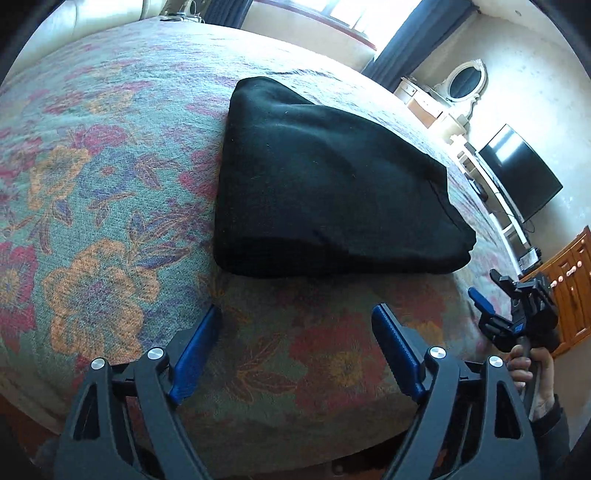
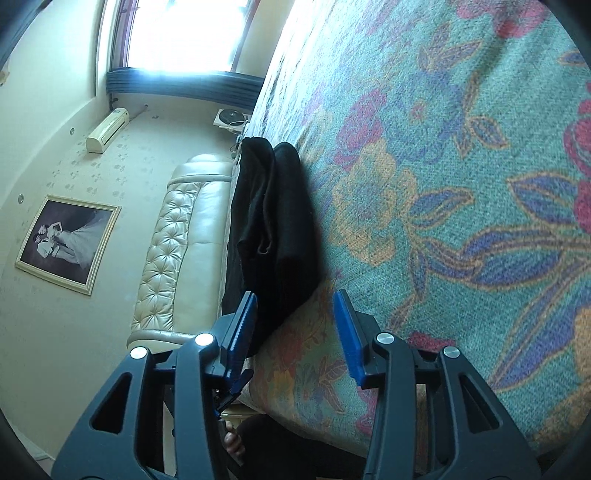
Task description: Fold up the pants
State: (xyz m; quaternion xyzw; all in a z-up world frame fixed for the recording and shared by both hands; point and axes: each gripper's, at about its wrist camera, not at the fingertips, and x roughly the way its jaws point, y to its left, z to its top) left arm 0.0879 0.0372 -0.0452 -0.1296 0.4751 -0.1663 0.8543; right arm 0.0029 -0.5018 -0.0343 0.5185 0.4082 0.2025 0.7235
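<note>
Both sets of jaws stand apart with nothing gripped. On the left gripper (image 1: pixel 295 354) the jaws are spread wide, empty, only bedspread showing between the blue pads (image 1: pixel 195 358). On the right gripper (image 2: pixel 295 332) the jaws are partly open; the near corner of the pants (image 2: pixel 277 221) shows between them in the right wrist view, but whether a pad touches the cloth cannot be told. The black pants (image 1: pixel 325 184) lie folded into a thick bundle on the bed (image 1: pixel 92 184), just ahead of the left jaws and clear of them. A floral bedspread in green, red and orange covers the bed. To the right of the left jaws, the right gripper (image 1: pixel 484 306) hangs over the bed edge, a hand (image 1: pixel 532 373) on its handle. Beyond the pants from the right jaws stands a cream tufted headboard (image 2: pixel 177 240), with a framed picture (image 2: pixel 68 243) and an air conditioner (image 2: pixel 107 129) on the wall and a bright window (image 2: pixel 184 33) past them. Right of the left jaws are a television (image 1: pixel 521 173), an oval mirror (image 1: pixel 465 79) and a wooden cabinet (image 1: pixel 572 288).
</note>
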